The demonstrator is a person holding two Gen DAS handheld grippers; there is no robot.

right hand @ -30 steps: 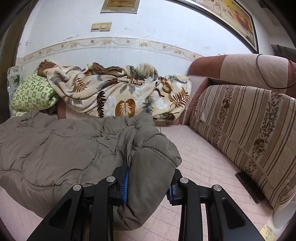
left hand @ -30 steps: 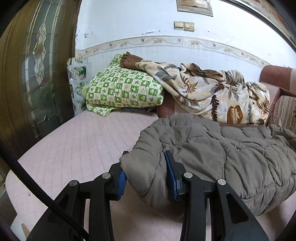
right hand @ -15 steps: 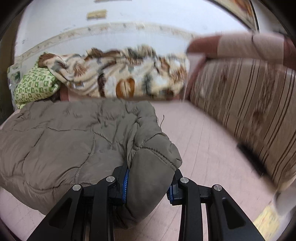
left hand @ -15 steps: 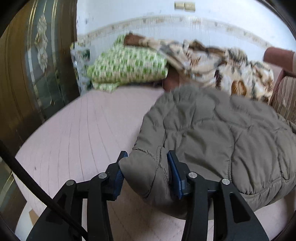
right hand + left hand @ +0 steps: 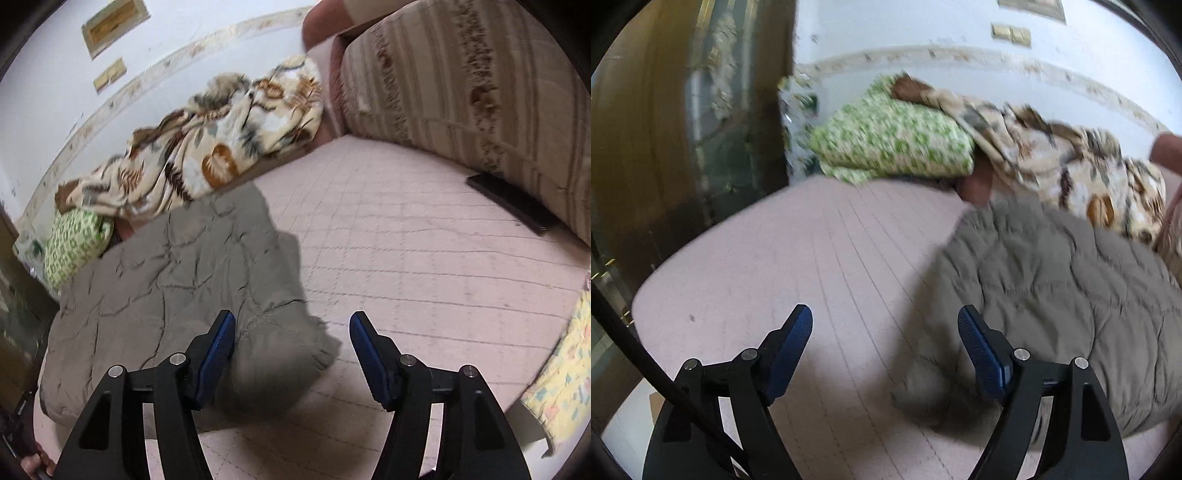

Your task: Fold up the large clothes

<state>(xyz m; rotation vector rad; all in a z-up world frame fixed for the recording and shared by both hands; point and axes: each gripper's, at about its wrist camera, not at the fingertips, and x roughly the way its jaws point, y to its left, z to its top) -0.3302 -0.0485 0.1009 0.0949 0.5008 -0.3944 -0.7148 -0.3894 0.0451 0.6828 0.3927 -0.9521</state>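
**Both jaws apart over the coat**

My left gripper [image 5: 885, 338] gapes, holding nothing; the grey quilted coat [image 5: 1060, 295] lies folded on the pink mattress [image 5: 798, 266]. My right gripper [image 5: 291, 341] gapes too, its cuff just beside one pad.

The quilted jacket [image 5: 177, 273] is grey-brown, lying on a pale pink checked mattress cover [image 5: 424, 258]. The pillow [image 5: 894, 147] is green-and-white patterned; the blanket [image 5: 207, 155] cream with brown leaves. The sofa back [image 5: 461, 85] looks beige-striped, though blurred.

A green patterned pillow [image 5: 894, 144] and a leaf-print blanket [image 5: 207, 147] lie along the bed's [image 5: 424, 266] far edge; a striped cushion [image 5: 461, 85] lines its right edge.
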